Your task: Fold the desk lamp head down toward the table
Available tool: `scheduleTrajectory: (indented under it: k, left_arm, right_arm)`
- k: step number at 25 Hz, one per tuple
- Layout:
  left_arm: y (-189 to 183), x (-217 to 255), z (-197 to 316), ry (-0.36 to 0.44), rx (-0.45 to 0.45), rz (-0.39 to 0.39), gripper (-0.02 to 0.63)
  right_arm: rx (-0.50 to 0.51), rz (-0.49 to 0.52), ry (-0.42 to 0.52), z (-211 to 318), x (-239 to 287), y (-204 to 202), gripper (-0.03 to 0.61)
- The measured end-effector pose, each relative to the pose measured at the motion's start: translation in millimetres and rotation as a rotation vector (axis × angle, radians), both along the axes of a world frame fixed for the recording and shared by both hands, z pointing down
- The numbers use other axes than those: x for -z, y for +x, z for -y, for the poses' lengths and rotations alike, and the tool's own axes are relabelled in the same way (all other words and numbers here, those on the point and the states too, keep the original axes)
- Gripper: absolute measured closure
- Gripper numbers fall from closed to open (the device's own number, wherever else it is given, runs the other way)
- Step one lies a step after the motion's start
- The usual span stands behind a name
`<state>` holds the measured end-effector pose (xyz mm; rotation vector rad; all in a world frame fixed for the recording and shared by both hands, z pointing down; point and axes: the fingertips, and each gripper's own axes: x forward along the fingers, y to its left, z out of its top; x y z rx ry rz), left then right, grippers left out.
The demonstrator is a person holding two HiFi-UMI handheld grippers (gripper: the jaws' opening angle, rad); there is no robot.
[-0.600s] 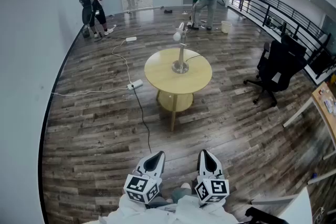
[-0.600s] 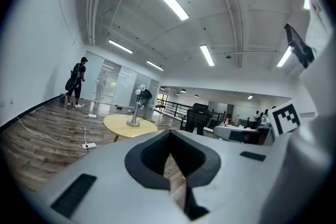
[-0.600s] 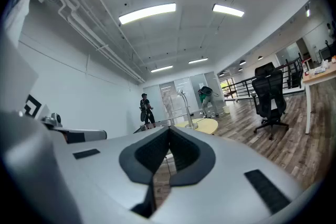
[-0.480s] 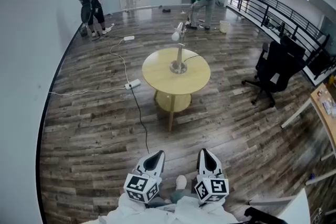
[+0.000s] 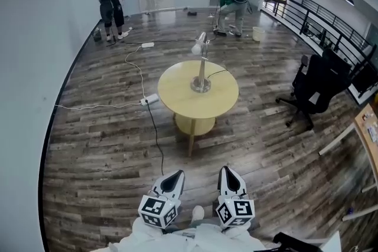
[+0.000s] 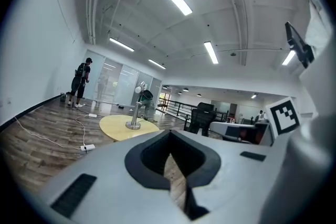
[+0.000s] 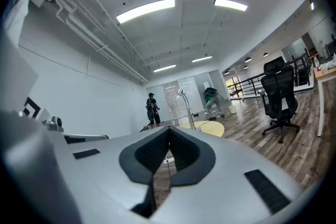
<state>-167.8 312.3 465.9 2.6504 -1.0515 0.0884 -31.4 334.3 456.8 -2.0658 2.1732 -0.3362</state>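
The left hand-held gripper (image 5: 176,176) and the right hand-held gripper (image 5: 227,174) sit side by side low in the head view, close to the person's body. Each has its jaws together with nothing between them, as both gripper views show, and both point out roughly level toward the middle of the room.

Ahead of them lies bare wooden floor (image 5: 100,144), with a cable (image 5: 155,133) running across it to a power strip (image 5: 152,98) just beside the round yellow bench (image 5: 174,97). The desk lamp (image 5: 202,65) stands upright on that bench, its base near the middle and its head (image 5: 198,44) high at the top of the post – not lowered toward the bench top. The lamp is well apart from both hand-held grippers.

By that reading the task has not started: the walk up to the bench, the hold on the lamp and the fold itself are all left to do.

As for containers, the only clear one is a pale bucket (image 5: 258,33) on the floor at the far end, near a person bending over (image 5: 233,2) – its contents are too small to tell. Another person (image 5: 110,2) stands by the far wall, and an office chair (image 5: 319,88) stands to the right
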Motion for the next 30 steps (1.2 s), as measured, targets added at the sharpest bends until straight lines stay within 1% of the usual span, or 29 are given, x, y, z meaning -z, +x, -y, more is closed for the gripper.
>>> scheduleTrajectory:
  k: [3,6,11,15,21,26,30]
  left_arm:
    - [22,7,29,0.009,0.004,-0.001,0.617]
    - [50,10,53,0.017,-0.016,0.007,0.617]
    - [85,5,91,0.016,-0.021,0.001,0.617]
    - [97,-2,116,0.006,-0.004,0.003,0.617]
    - [107,-5,154,-0.002,0.012,0.020,0.617]
    - [122,-3,186,0.021,0.007,0.028,0.617]
    - [132,-8,215,0.018,-0.007,0.025,0.617]
  right_arm:
    - [0.007,0.002,0.004,27,5,21,0.566]
    - [-0.013,0.006,0.010,49,5,49,0.566]
    - [-0.010,0.013,-0.018,84,-8,82,0.566]
    - [0.012,0.007,-0.034,112,-15,95,0.566]
    - [0.041,0.012,-0.043,149,-17,103,0.566]
    - [0.029,0.016,-0.049,178,-24,117,0.566]
    - [0.022,0.018,-0.055,207,-29,125,0.566]
